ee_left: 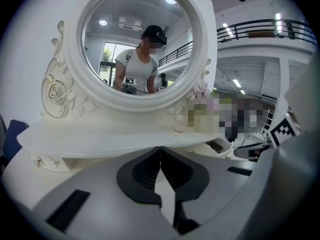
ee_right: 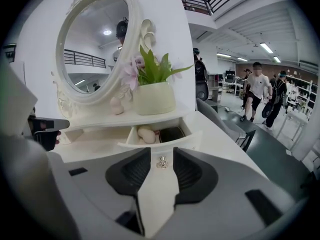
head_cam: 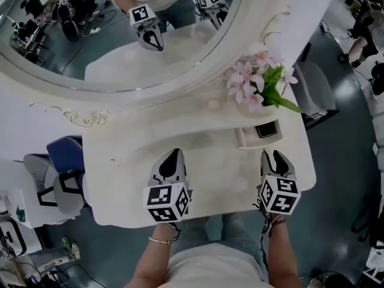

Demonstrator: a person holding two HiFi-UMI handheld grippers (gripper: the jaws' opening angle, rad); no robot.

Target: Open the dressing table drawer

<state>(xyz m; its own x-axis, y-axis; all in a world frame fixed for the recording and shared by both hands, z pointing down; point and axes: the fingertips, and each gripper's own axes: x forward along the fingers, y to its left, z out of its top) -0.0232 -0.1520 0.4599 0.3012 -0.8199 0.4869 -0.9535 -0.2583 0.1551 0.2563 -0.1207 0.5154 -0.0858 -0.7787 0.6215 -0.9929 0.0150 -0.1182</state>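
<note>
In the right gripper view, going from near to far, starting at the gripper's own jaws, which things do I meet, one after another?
right gripper, jaws apart → drawer knob between them, not pressed → open drawer → flower pot on the shelf → oval mirror behind it

Both grippers are held out ahead of the torso, side by side and well apart, noses angled downward, marker cubes facing up toward us. Left gripper (head_cam: pixel 173 156): we note the jaws together, pads (ee_left: pixel 148 171) meeting at the tips, nothing held. Right gripper (head_cam: pixel 275 156): jaws apart, pads (ee_right: pixel 134 172) bare; a small drawer knob (ee_right: pixel 161 162) shows in the gap and neither pad presses on it. Left forearm (head_cam: pixel 150 260) and right forearm (head_cam: pixel 281 254) reach forward from the bottom of the head view, with a thin bracelet (head_cam: pixel 161 240) on the left wrist
</note>
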